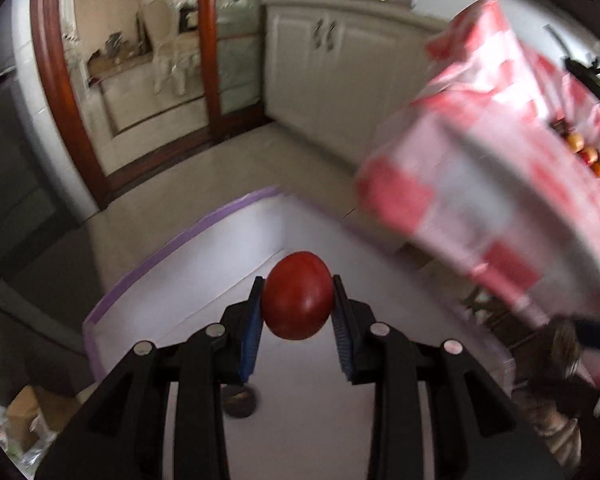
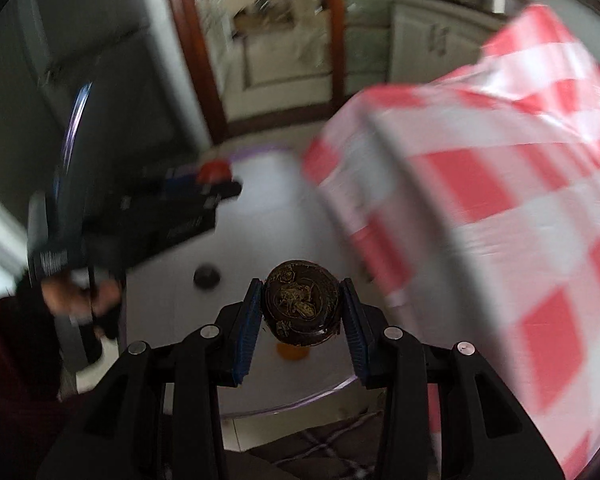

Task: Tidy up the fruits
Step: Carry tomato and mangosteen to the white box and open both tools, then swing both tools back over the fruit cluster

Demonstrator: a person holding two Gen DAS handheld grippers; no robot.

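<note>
Far to my left, in the left wrist view, a wooden door frame (image 1: 62, 80) curves up beside a glass door, and cream kitchen cabinets (image 1: 328, 60) stand behind it. Below them lies a white tabletop (image 1: 204, 264) with a purple edge. My left gripper (image 1: 298, 300) hangs over this surface, its blue pads (image 1: 252, 328) clenched on a red tomato (image 1: 298, 295) that sits squarely between them, clear of the table. A small dark round thing (image 1: 240, 400) lies on the white surface just below the pads; I cannot tell what it is. To the right, a second table draped in a red-and-white checked cloth (image 1: 480, 168) rises, blurred. A row of small orange and red fruits (image 1: 588, 156) lies on top of it, near the far right edge.

In the right wrist view, my left hand (image 2: 80, 296) shows at the left, wrapped round the black gripper handle, with a dark red sleeve (image 2: 4, 360) beneath it; the tomato (image 2: 214, 171) shows as a red blur at that gripper's tip. In the middle, my right gripper (image 2: 302, 308) grasps a dark brown round fruit (image 2: 302, 306) with rough golden markings, its pads pressed on both sides, above the white tabletop (image 2: 268, 232). A small orange piece (image 2: 292, 354) lies on the table under it. The checked cloth (image 2: 500, 200) fills the right side.
</note>
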